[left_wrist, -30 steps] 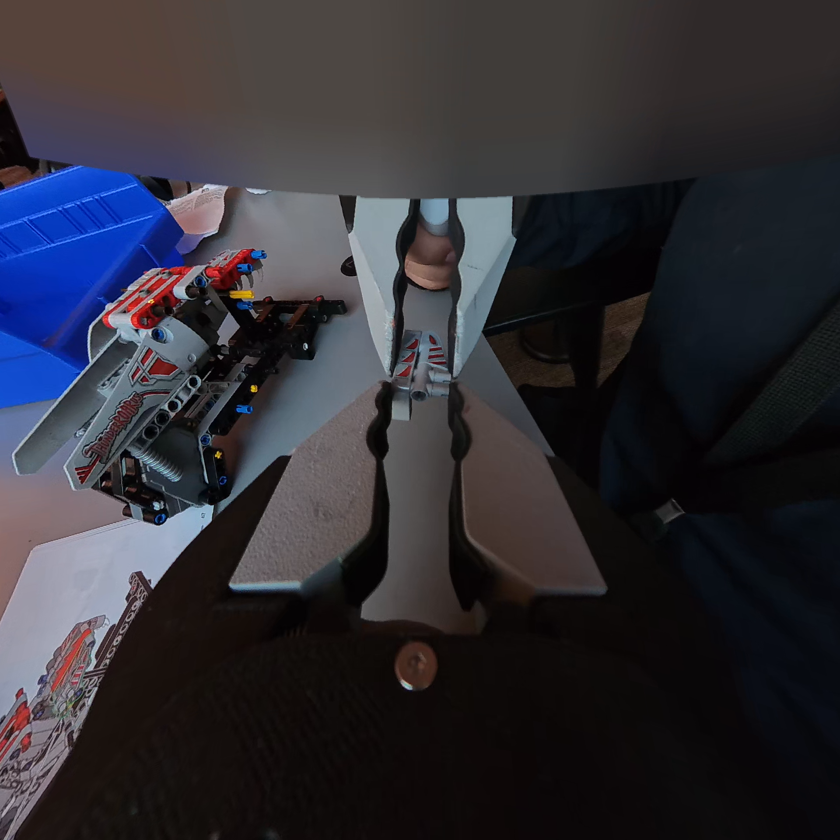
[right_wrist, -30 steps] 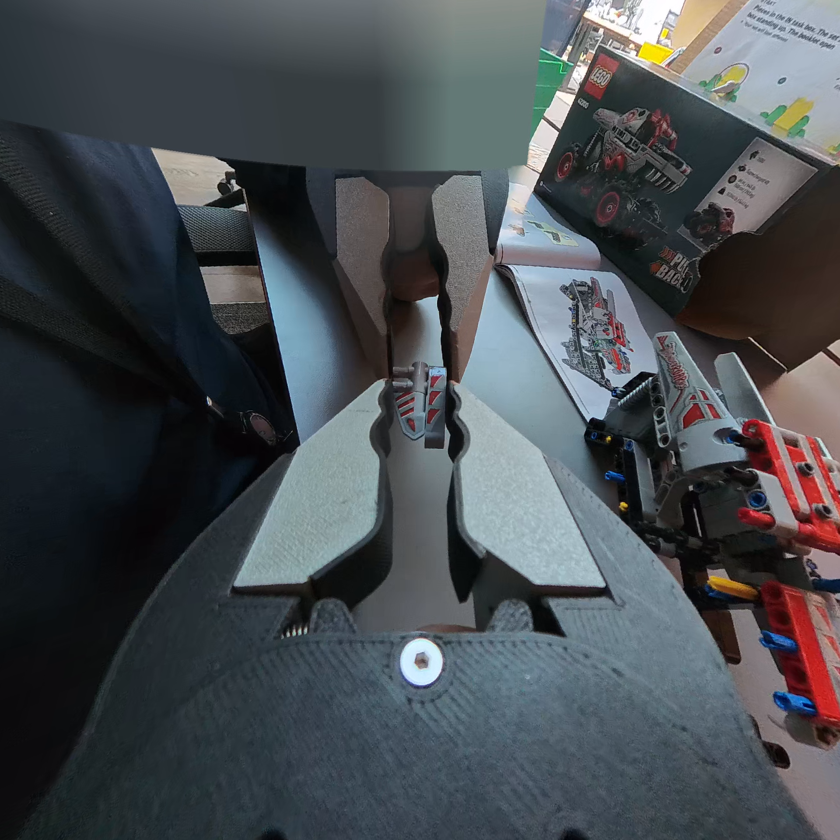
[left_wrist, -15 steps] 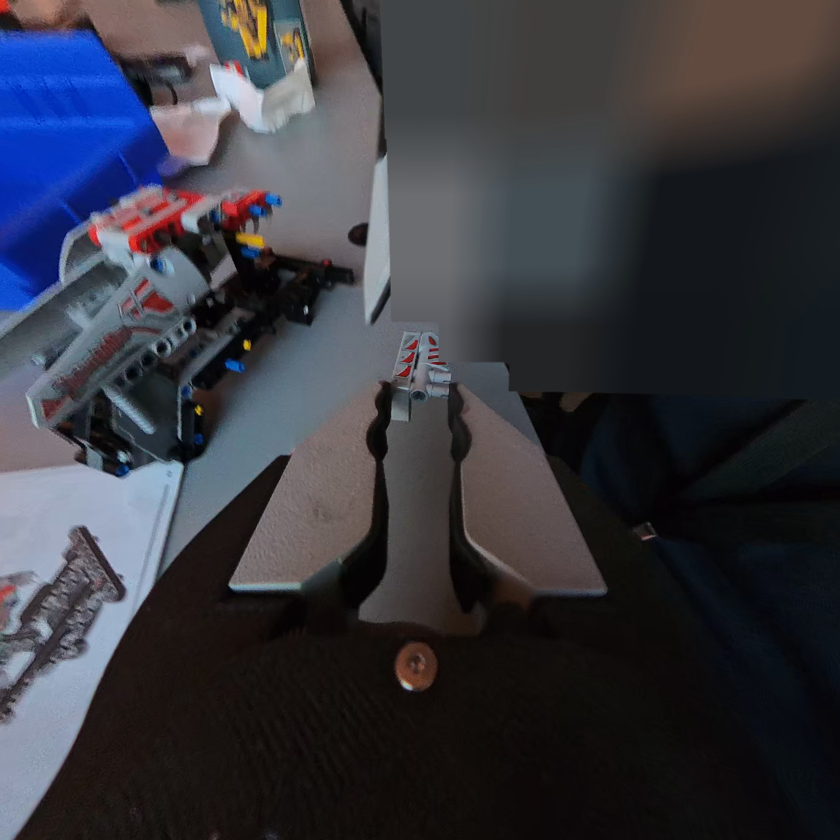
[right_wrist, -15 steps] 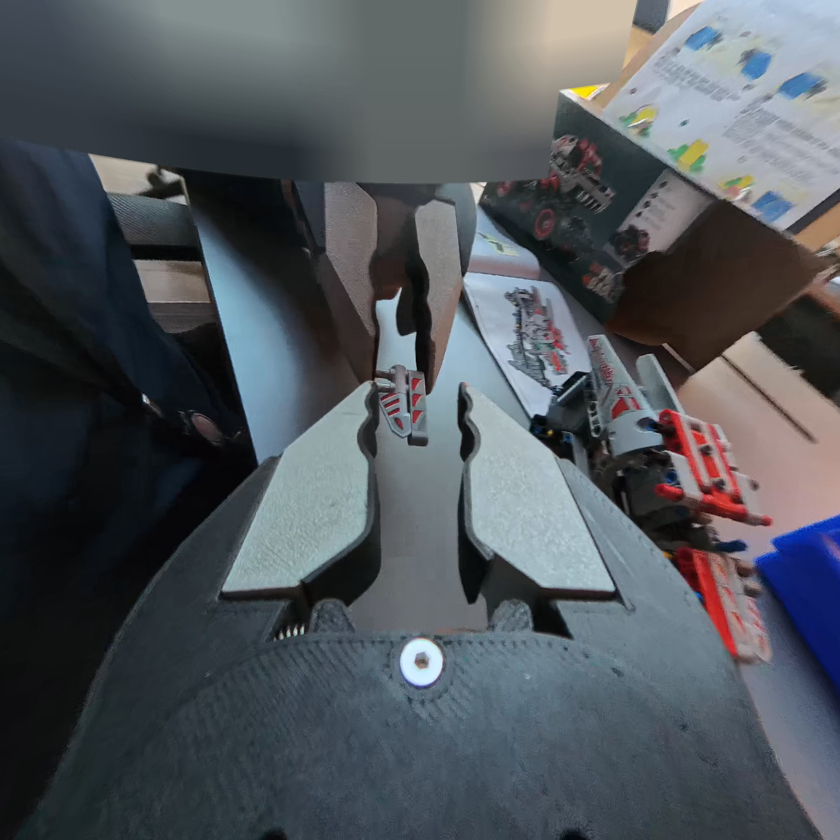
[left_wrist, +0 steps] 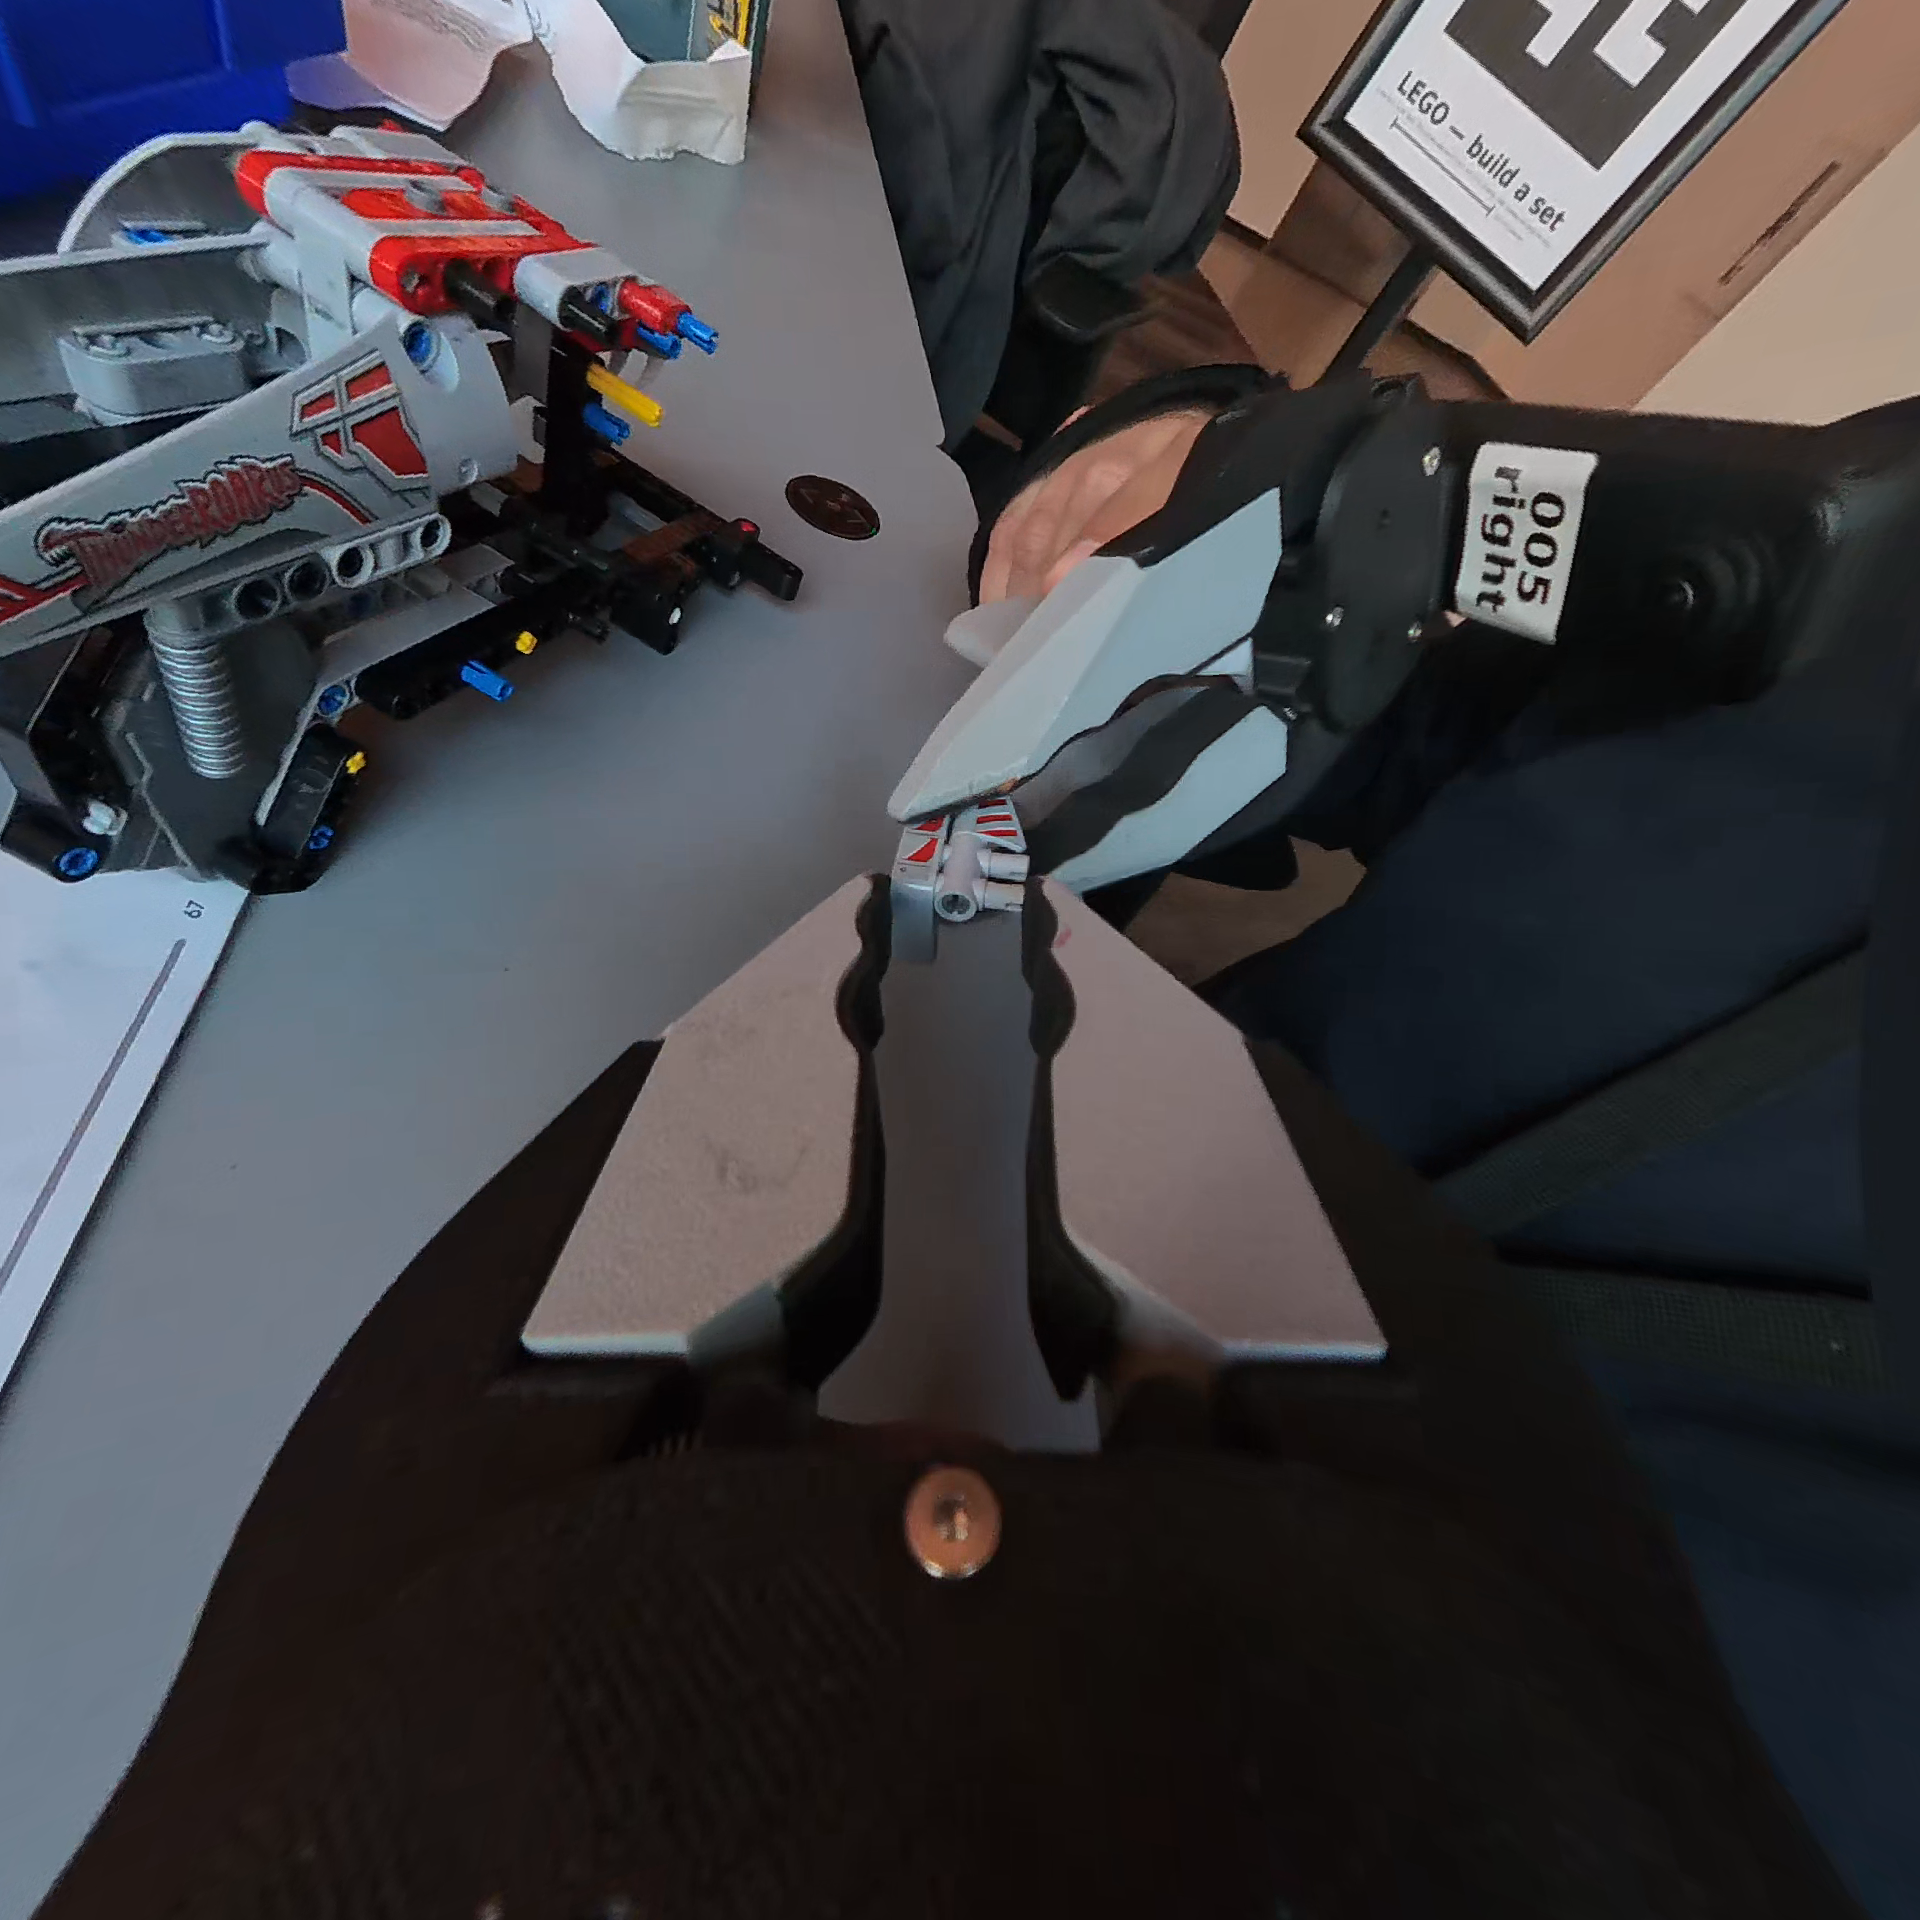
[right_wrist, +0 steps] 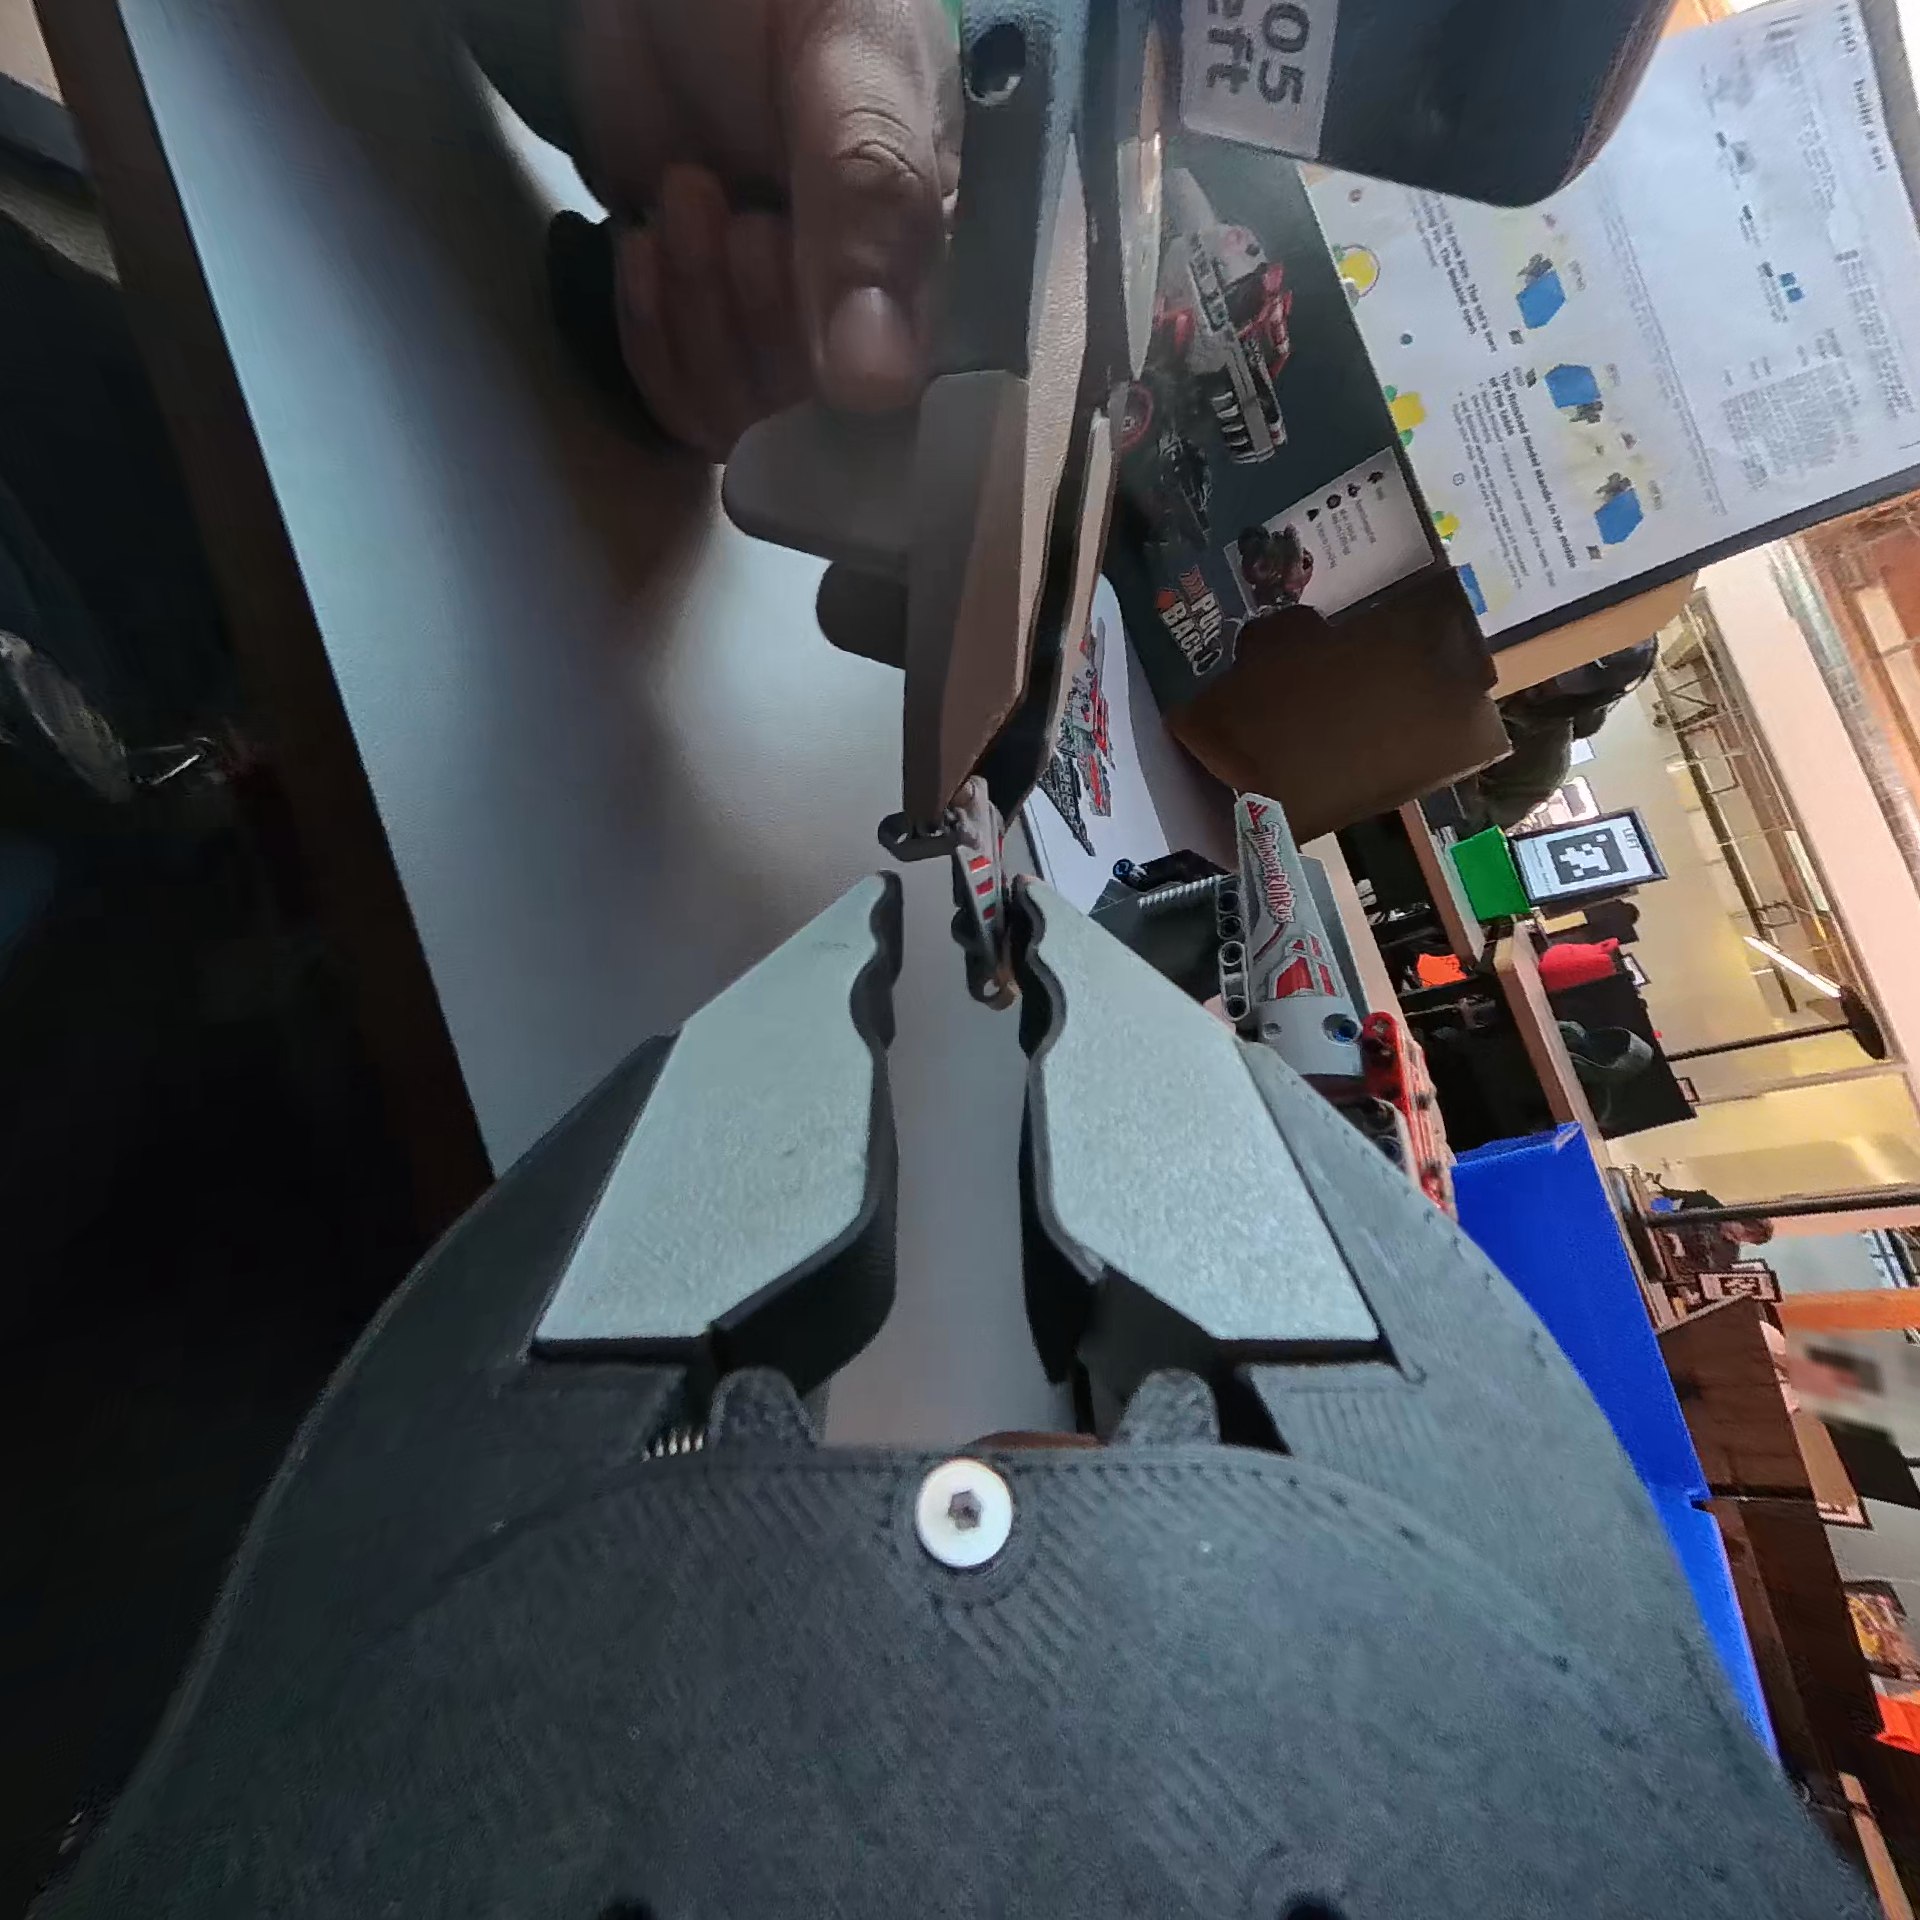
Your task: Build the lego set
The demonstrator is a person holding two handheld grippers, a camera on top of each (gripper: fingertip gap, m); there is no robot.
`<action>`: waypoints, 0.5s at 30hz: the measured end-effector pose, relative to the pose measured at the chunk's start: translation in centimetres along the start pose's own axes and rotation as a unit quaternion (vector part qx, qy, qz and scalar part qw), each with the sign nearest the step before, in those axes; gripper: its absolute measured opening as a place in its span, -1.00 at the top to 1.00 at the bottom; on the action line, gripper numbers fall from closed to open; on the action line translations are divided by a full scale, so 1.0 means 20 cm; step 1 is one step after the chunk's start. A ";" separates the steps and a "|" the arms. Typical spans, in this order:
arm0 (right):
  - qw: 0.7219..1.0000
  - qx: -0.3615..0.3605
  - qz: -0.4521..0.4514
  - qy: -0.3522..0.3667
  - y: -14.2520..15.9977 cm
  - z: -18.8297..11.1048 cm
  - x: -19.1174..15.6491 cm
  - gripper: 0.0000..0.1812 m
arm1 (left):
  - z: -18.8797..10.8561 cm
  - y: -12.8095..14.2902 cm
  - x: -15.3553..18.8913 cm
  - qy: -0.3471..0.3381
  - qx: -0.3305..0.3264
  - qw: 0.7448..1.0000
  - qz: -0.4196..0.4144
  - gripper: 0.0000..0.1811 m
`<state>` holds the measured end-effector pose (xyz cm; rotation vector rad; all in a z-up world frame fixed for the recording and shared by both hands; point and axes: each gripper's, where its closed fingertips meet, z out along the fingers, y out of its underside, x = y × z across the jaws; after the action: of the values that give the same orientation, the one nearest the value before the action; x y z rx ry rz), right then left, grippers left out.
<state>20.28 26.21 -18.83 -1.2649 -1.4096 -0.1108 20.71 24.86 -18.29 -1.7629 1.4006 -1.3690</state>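
Note:
A small grey piece with red stickers [left_wrist: 961, 873] sits clamped between my left gripper's [left_wrist: 961, 904] fingertips, held above the table's edge. My right gripper [left_wrist: 977, 831] comes in from the right, and its two fingers straddle the far end of the same piece. In the right wrist view the piece [right_wrist: 982, 914] stands edge-on against the right finger [right_wrist: 1143, 1091] of my right gripper [right_wrist: 954, 894], with a narrow gap to the left finger. The left gripper [right_wrist: 945, 800] hangs in from above, shut on it. The part-built grey and red truck [left_wrist: 260, 499] stands on the table [left_wrist: 623, 935] at the left.
The instruction booklet [left_wrist: 73, 1039] lies at the near left. A blue bin [left_wrist: 135, 73] stands behind the truck. The set's box [right_wrist: 1278, 468] and an instruction board [right_wrist: 1662, 260] stand beyond. A framed sign [left_wrist: 1538, 135] is at the upper right. A person's dark clothing [left_wrist: 1558, 1039] fills the right. Less than 4 cm separates the two grippers' tips.
Both grippers have swung round, so the right one now meets the left from the side. The piece now stands edge-on between the right gripper's fingers. The left gripper kept hold of it.

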 end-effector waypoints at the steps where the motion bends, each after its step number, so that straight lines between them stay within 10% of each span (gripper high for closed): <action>1: 1.000 0.002 0.001 0.005 0.00 0.00 0.01 0.85 | 0.00 0.00 0.00 0.000 -0.001 1.000 0.003 0.74; 15: 0.998 0.000 -0.036 0.043 -0.01 0.03 0.03 0.94 | 0.01 0.00 -0.04 -0.034 -0.003 0.999 0.002 0.74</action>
<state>19.95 26.81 -18.50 -1.1953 -1.3818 -0.2113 20.82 25.54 -18.73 -1.7921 1.3719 -1.2919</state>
